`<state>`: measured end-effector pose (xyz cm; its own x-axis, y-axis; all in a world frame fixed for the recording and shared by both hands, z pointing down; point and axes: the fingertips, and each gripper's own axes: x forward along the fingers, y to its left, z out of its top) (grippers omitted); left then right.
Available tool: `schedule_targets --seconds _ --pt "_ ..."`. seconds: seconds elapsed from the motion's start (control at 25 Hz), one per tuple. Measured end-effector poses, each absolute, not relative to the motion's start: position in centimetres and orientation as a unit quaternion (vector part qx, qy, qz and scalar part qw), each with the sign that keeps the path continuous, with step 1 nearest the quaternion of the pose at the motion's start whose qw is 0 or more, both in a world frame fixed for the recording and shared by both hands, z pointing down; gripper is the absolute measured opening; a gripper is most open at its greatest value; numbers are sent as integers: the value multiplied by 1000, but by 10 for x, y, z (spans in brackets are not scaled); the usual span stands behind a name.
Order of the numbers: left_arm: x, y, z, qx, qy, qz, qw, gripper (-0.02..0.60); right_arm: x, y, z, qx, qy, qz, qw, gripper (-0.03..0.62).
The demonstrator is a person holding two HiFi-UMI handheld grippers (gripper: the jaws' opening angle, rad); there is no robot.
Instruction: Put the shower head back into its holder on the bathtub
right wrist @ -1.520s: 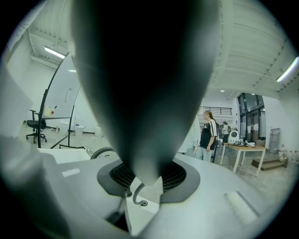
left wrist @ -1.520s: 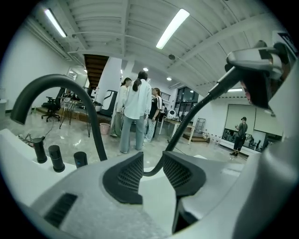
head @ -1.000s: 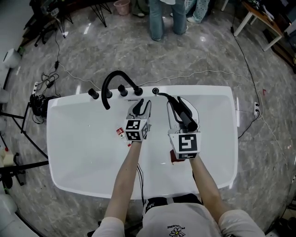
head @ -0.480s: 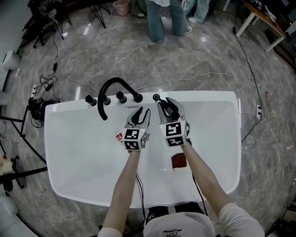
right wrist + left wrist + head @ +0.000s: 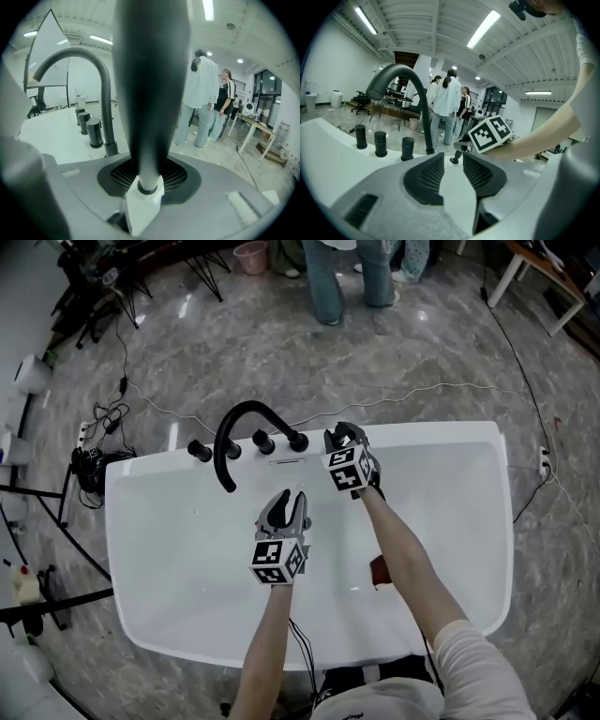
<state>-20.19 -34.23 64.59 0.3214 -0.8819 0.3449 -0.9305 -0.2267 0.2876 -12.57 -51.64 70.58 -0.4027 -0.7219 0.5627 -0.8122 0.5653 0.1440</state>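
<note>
My right gripper (image 5: 344, 437) is shut on the dark shower head (image 5: 337, 438), at the white bathtub's (image 5: 450, 484) far rim, just right of the black knobs (image 5: 298, 441). In the right gripper view the shower head's handle (image 5: 150, 89) runs up between the jaws and fills the middle. My left gripper (image 5: 287, 506) hovers over the tub's inside, nearer to me, open with nothing between its pads (image 5: 430, 176). From the left gripper view, the right gripper's marker cube (image 5: 491, 134) sits above a small black fitting (image 5: 453, 160) on the rim. The holder itself is hidden in the head view.
A black arched faucet (image 5: 240, 424) with several knobs (image 5: 380, 143) stands left of the right gripper. A red object (image 5: 379, 570) lies in the tub by my right forearm. People stand beyond the tub (image 5: 361, 273). Cables run across the marble floor (image 5: 441, 387).
My right gripper has carried the shower head away from me, down to the far rim beside the knobs. The left gripper has drawn back toward me over the tub.
</note>
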Motion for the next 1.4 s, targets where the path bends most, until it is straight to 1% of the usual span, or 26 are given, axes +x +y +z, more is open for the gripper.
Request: schedule_targets --seconds 0.16,0.24,0.28,0.32,0.36,0.4,0.52,0.6,0.76,0.8,0.92,0.96,1.04,1.08,1.12,1.16,1.28,1.4 --pt "-212 -333 654 773 -587 51 236 123 -130 -523 724 447 -826 116 323 132" --pt "-210 -329 656 770 -589 42 243 121 -125 -515 737 440 -815 135 353 131" --pt "-208 -328 656 768 -590 36 245 121 -121 -509 745 436 -806 144 373 145" --pt "-206 -329 655 768 -591 29 246 120 -118 -503 750 435 -801 151 383 181" --pt "-204 -331 654 769 -590 23 246 118 -115 -498 751 437 -800 157 379 186" --pt "-201 -334 652 771 -587 19 244 117 -113 -494 748 441 -804 163 365 197" --pt "-187 -339 645 779 -578 11 243 117 -103 -475 741 451 -809 194 324 198" --pt "-179 -340 637 780 -576 2 245 117 -92 -462 732 461 -806 219 300 188" --pt "-167 -341 611 787 -571 -12 233 117 -81 -441 693 475 -808 266 225 159" --pt "-163 -342 602 790 -569 -14 226 117 -80 -437 680 474 -812 268 213 137" --pt "-150 -339 569 801 -563 -24 204 117 -78 -422 633 463 -827 249 198 28" --pt "-145 -335 557 804 -561 -27 197 117 -75 -414 615 462 -832 239 193 8" --pt "-136 -321 534 807 -562 -27 182 111 -67 -392 576 471 -836 224 173 8" --pt "-134 -313 521 806 -565 -27 173 81 -61 -379 555 477 -837 221 153 8" --pt "-132 -304 508 806 -568 -30 162 13 -56 -365 533 481 -839 220 129 8" --pt "-129 -295 493 807 -570 -38 152 0 -50 -350 511 483 -841 221 103 8" --pt "-120 -264 450 812 -569 -56 120 0 -37 -298 446 474 -856 201 33 8" --pt "-112 -224 416 812 -573 -62 92 0 -24 -234 392 459 -875 151 -3 8"
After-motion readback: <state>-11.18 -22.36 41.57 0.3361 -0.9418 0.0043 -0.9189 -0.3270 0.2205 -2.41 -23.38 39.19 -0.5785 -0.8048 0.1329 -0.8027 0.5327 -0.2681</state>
